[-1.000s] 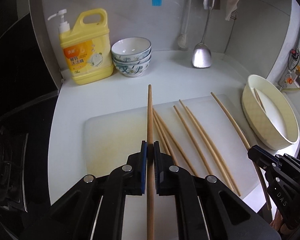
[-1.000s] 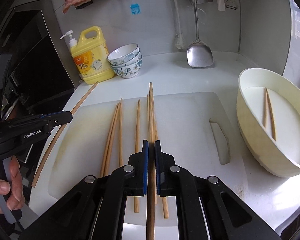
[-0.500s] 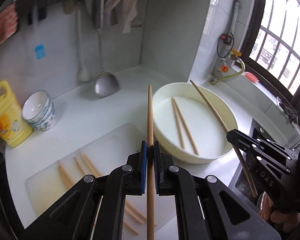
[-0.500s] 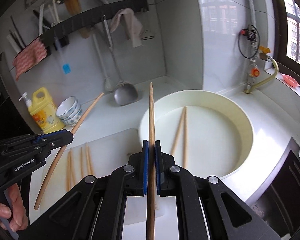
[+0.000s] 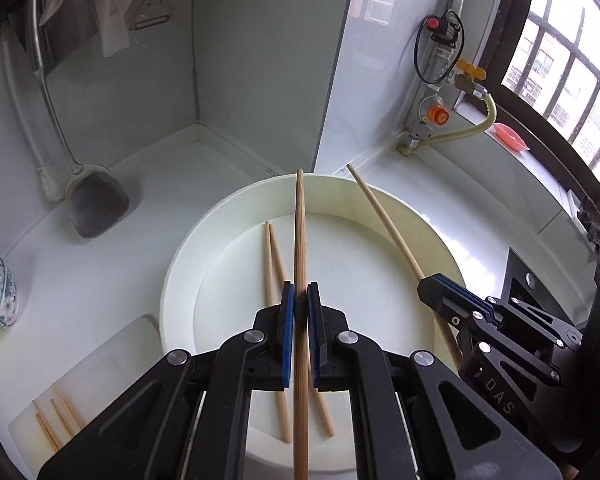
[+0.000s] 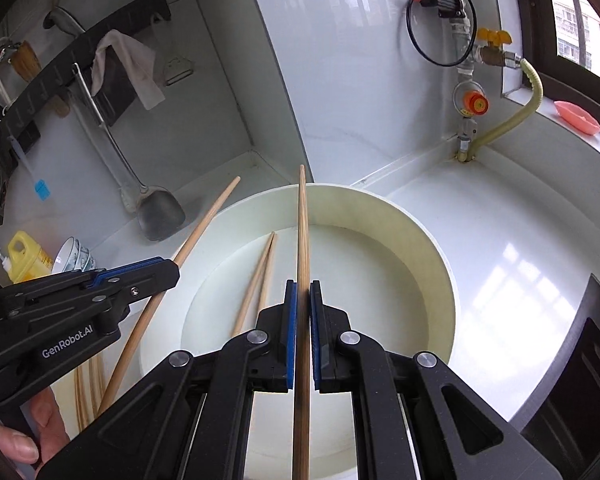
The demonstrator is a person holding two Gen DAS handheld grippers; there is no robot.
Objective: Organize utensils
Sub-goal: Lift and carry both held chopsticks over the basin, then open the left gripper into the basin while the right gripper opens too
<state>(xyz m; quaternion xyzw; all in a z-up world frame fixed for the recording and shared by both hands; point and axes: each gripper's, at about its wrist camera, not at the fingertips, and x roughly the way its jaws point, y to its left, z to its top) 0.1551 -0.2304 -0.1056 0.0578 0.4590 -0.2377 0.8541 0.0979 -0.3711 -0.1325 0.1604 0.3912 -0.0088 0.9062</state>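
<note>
Jaws of both the left gripper (image 5: 297,300) and right gripper (image 6: 303,300) pinch one chopstick (image 5: 300,248) each over the bowl (image 5: 380,190) mid-frame, probably ready to let go.

Two chopsticks (image 5: 274,264) lie left of centre in the basin (image 5: 432,232); its right floor is bare.
</note>
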